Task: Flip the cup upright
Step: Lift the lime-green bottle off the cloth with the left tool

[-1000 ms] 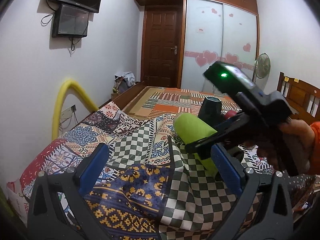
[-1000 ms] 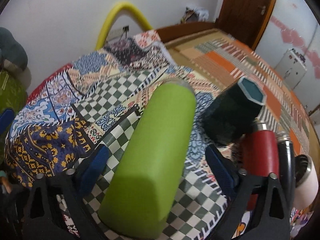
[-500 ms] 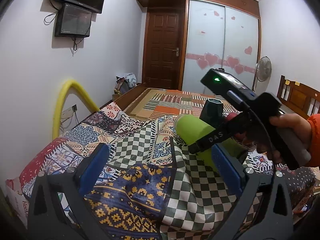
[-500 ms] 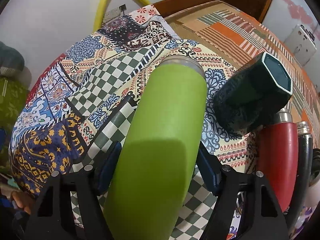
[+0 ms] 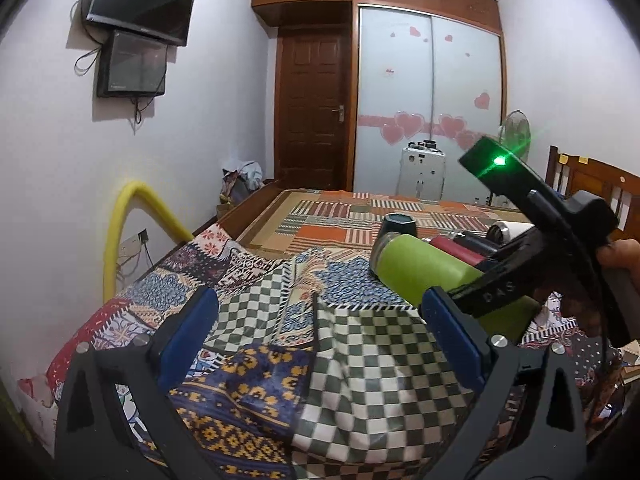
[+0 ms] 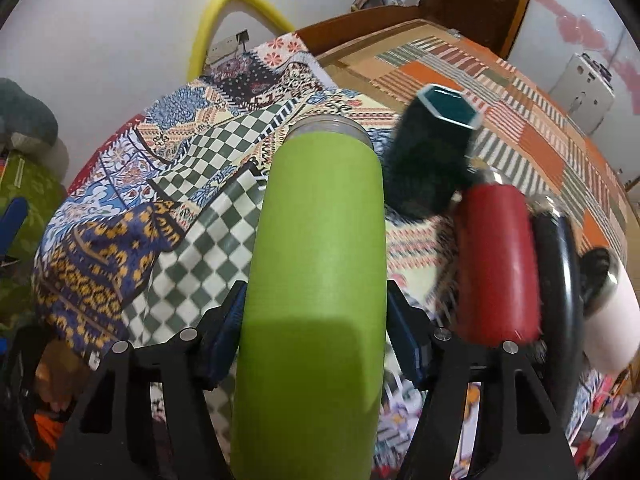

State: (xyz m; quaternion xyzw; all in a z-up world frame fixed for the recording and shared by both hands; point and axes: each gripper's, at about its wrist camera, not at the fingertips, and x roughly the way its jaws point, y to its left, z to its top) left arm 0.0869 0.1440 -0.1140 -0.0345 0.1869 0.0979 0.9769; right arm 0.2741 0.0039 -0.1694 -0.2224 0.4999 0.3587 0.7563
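Behind right gripper [image 6: 314, 330] jaws, green cup's [image 6: 316, 264] base seems hidden.

Bed [image 5: 332, 216], patchwork blanket [image 6: 192, 184] on top; red cup [image 6: 496, 256], dark hexagonal cup [image 6: 432, 160] lying there.

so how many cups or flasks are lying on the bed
5: green cup in the right gripper, dark hexagonal one beyond it, then red, black, white rightward. More may be hidden.

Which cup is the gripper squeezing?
The green cup, clamped between the right gripper pads. The red cup and dark teal cup lie untouched beside it.
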